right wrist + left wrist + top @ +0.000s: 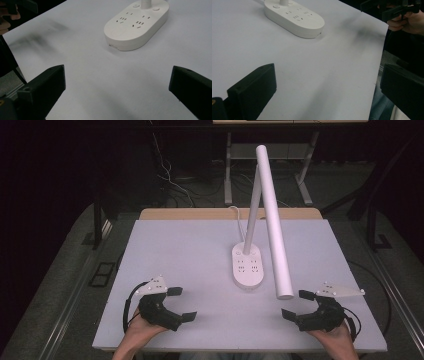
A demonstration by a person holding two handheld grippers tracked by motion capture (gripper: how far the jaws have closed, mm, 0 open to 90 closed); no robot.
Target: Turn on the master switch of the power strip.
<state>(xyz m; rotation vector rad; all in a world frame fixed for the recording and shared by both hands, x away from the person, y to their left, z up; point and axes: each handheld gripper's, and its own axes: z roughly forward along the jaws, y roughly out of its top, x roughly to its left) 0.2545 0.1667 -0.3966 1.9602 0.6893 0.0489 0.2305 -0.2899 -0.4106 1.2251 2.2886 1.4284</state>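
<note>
Left gripper (pixel 181 304) sits near the front-left of the white table (pixel 175 245), jaws spread wide, nothing between them, pointing inward toward the middle. In the left gripper view the two black jaws stand well apart over bare tabletop, the lamp base ahead of them.

Middle: desk lamp (pixel 265 210) stands upright, its oval base (pixel 248 266) with built-in sockets resting flat on the table, white stem rising from the far end of the base, long tube head angled down toward the front right, tip hanging near the right gripper. Cord runs off the back edge.

Right gripper (pixel 298 304) is at front-right, jaws also spread, empty; the right gripper view has the base (pixel 136 23) ahead, apart from both jaws.

Judgement: nothing started yet. Lamp untouched, both grippers well short of it. Approach, contact and any handling all remain.
</note>
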